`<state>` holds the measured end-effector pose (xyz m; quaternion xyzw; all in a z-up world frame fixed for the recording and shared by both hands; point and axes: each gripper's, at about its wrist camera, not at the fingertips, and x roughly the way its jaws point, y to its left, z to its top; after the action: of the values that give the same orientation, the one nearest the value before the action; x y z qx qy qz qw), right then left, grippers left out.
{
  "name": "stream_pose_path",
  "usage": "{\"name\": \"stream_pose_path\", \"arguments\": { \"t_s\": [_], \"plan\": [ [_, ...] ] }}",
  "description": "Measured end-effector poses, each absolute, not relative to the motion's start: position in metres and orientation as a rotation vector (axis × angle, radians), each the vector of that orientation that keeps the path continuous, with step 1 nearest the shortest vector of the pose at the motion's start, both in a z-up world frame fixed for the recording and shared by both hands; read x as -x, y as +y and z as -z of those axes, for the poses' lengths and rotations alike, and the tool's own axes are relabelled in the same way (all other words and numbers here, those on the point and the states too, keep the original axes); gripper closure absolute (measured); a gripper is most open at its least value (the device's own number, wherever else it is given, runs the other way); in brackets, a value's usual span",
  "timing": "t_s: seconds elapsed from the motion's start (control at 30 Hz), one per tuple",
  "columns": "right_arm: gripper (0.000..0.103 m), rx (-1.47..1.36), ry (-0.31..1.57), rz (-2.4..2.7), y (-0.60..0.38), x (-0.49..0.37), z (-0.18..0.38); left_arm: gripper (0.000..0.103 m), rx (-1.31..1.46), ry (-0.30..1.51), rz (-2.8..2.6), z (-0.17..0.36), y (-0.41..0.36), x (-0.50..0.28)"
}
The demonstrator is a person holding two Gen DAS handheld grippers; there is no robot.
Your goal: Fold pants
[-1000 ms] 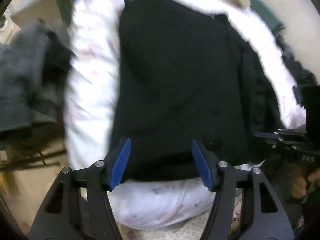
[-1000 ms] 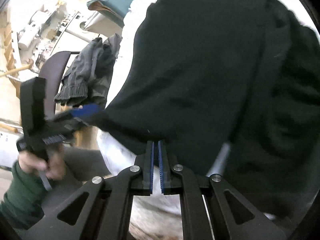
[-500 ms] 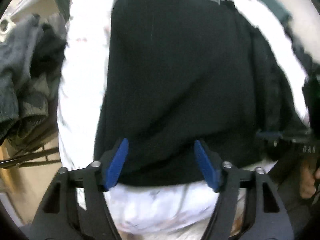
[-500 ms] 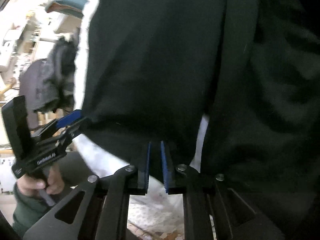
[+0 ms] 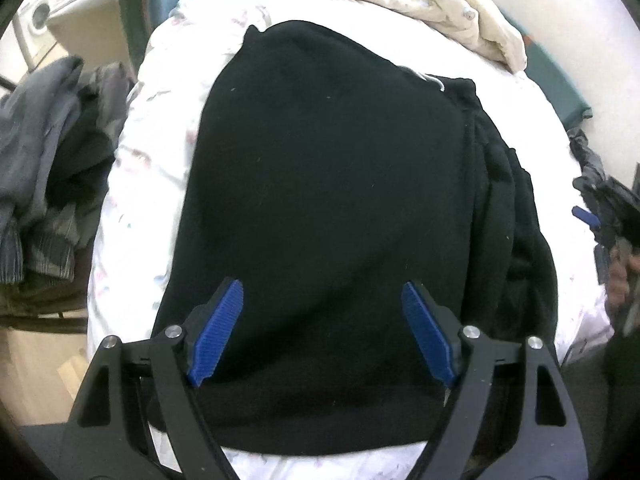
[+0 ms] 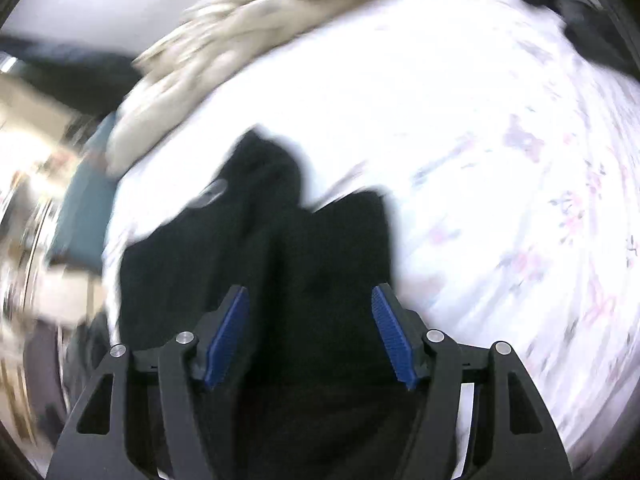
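Observation:
Black pants [image 5: 328, 184] lie folded on the white flowered bed sheet [image 5: 148, 184], with looser folds bunched along their right side. My left gripper [image 5: 322, 332] hovers over the pants' near edge. Its jaws are opening and the blue pads press on nothing. In the blurred right wrist view the pants [image 6: 276, 240] lie under my right gripper [image 6: 310, 336]. Its jaws are also opening, with the pads clear of the cloth. The right gripper [image 5: 586, 216] also shows at the right edge of the left wrist view, with a hand [image 5: 620, 272] on it.
A crumpled beige duvet [image 5: 420, 4] lies at the far end of the bed. Grey clothes [image 5: 48, 160] are heaped on a chair at the left, with a washing machine [image 5: 38, 24] behind. A teal thing [image 5: 560, 84] lies at the far right.
My right gripper let go of the pants' edge, opened wide and swung fast to the right over the bed. My left gripper opened wider and drew back from the pants.

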<state>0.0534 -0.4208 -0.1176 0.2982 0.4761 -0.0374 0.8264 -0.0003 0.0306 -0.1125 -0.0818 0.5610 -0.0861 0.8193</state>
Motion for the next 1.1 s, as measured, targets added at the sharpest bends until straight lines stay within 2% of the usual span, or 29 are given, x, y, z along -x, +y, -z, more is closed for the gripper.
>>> {"name": "stream_pose_path", "arguments": {
  "t_s": [0.2, 0.3, 0.37, 0.4, 0.43, 0.63, 0.8, 1.1],
  "plan": [
    [0.037, -0.661, 1.111, 0.142, -0.445, -0.101, 0.167, 0.024, 0.195, 1.219, 0.166, 0.121, 0.013, -0.022],
    [0.038, -0.542, 1.155, 0.129, -0.432, -0.129, 0.181, 0.024, 0.206, 1.234, 0.183, 0.125, 0.005, -0.030],
    [0.060, -0.480, 1.196, 0.103, -0.429, -0.141, 0.191, 0.024, 0.195, 1.241, 0.191, 0.128, 0.000, -0.034],
    [0.087, -0.467, 1.214, 0.087, -0.428, -0.143, 0.195, 0.024, 0.187, 1.247, 0.195, 0.129, -0.002, -0.035],
    [0.099, -0.449, 1.223, 0.073, -0.425, -0.144, 0.196, 0.024, 0.178, 1.253, 0.200, 0.131, -0.005, -0.036],
    [0.101, -0.409, 1.075, 0.200, -0.461, -0.113, 0.151, 0.024, 0.167, 1.296, 0.231, 0.139, -0.015, -0.041],
    [0.101, -0.406, 1.047, 0.400, -0.509, -0.086, 0.150, 0.024, 0.140, 1.294, 0.253, 0.139, -0.039, -0.058],
    [0.101, -0.413, 1.065, 0.450, -0.512, -0.080, 0.153, 0.024, 0.063, 1.267, 0.460, 0.145, -0.153, -0.131]
  ]
}}
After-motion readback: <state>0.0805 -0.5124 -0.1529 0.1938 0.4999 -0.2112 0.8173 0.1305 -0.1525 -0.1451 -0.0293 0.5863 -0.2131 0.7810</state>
